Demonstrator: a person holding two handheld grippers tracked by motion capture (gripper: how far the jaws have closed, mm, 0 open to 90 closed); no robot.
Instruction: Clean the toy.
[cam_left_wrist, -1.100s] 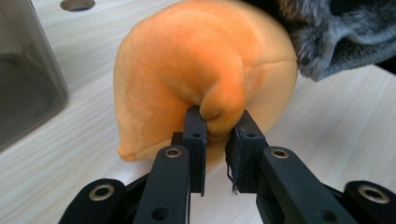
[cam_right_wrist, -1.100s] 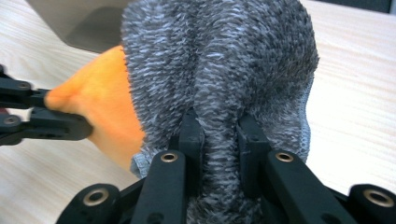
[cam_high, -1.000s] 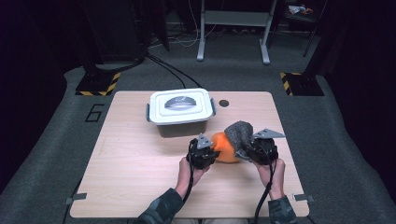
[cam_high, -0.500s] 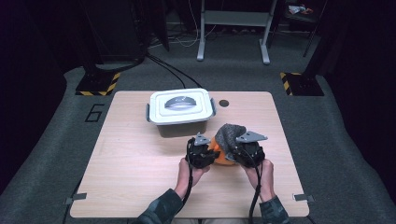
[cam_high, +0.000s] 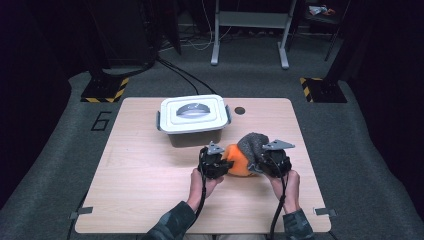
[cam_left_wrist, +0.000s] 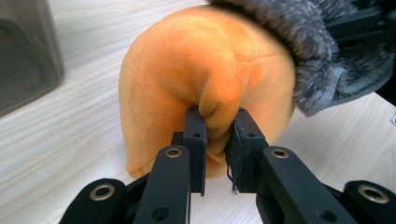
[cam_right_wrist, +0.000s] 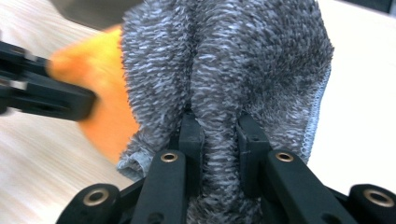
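Two soft cloths, light and limp: left gripper (cam_left_wrist: 215, 140) pinches an orange cloth (cam_left_wrist: 187, 70) fold; right gripper (cam_right_wrist: 219, 140) clamps a grey towel (cam_right_wrist: 243, 60) ridge; folds hold best.

Bright overhead light on the pale surface (cam_high: 150, 200), dark dim surroundings, soft short shadows, gripper views sharp up close, edges and background blurred
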